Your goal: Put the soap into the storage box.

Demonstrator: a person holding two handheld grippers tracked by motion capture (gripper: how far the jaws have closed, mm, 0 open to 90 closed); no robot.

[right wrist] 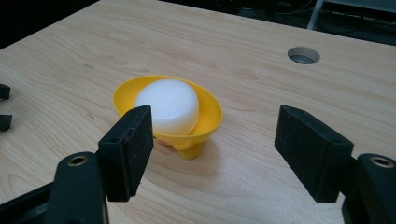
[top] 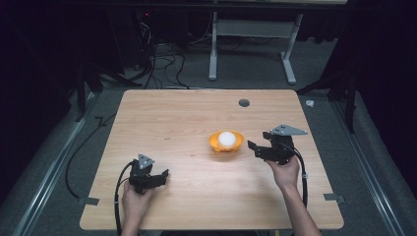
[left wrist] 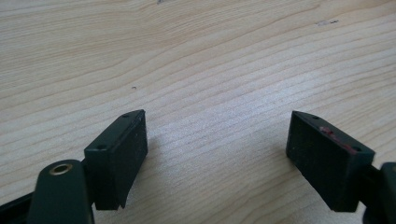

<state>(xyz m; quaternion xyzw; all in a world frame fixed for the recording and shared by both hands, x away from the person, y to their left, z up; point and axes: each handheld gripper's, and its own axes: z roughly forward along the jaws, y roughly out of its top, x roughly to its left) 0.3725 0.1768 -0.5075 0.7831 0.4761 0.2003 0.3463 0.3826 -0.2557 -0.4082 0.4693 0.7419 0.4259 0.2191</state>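
On table (top: 187, 118): yellow bowl (right wrist: 211, 116), white puck (right wrist: 170, 105), unmarked.

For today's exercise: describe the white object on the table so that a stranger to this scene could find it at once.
Start at the wooden table. Right of its middle stands a small yellow bowl on a short foot, just ahead of the right gripper. The white puck lies inside it: a round, flat-topped block, the one white thing on the tabletop.

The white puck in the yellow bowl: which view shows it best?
The right gripper view: the puck sits close and large in the bowl, its flat top and side plain. The high view gives it as a small white spot. The left gripper view looks at the table.
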